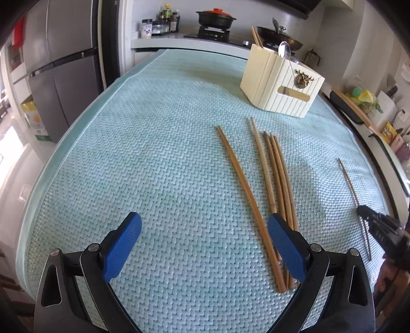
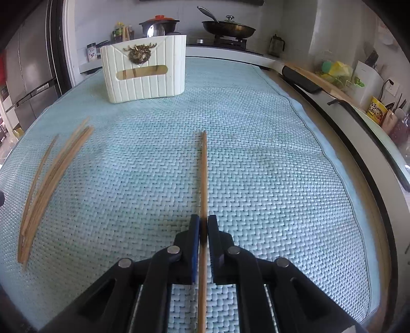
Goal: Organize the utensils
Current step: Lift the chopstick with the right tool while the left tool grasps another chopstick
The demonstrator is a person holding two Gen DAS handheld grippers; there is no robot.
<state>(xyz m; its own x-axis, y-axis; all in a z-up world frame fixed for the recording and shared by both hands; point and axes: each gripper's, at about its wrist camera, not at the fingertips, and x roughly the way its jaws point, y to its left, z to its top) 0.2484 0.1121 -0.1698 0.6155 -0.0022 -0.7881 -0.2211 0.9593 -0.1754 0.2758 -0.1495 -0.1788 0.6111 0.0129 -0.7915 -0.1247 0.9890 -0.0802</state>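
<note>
Several wooden chopsticks (image 1: 276, 176) lie side by side on the pale blue woven mat (image 1: 153, 158); they also show at the left of the right wrist view (image 2: 48, 179). My left gripper (image 1: 205, 246) is open and empty, just left of their near ends. My right gripper (image 2: 203, 225) is shut on a single wooden chopstick (image 2: 203, 174) that points away along the mat. That chopstick (image 1: 348, 179) and the right gripper (image 1: 376, 225) show at the right of the left wrist view. A cream utensil holder (image 1: 279, 82) with a spoon (image 1: 284, 50) and chopsticks in it stands at the far side of the mat (image 2: 146, 71).
A stove with a black pot (image 1: 216, 16) and a wok (image 2: 229, 28) stands behind the table. A grey fridge (image 1: 56, 64) is at the left. A counter with sponges, a cutting board and boxes (image 2: 358, 84) runs along the right edge.
</note>
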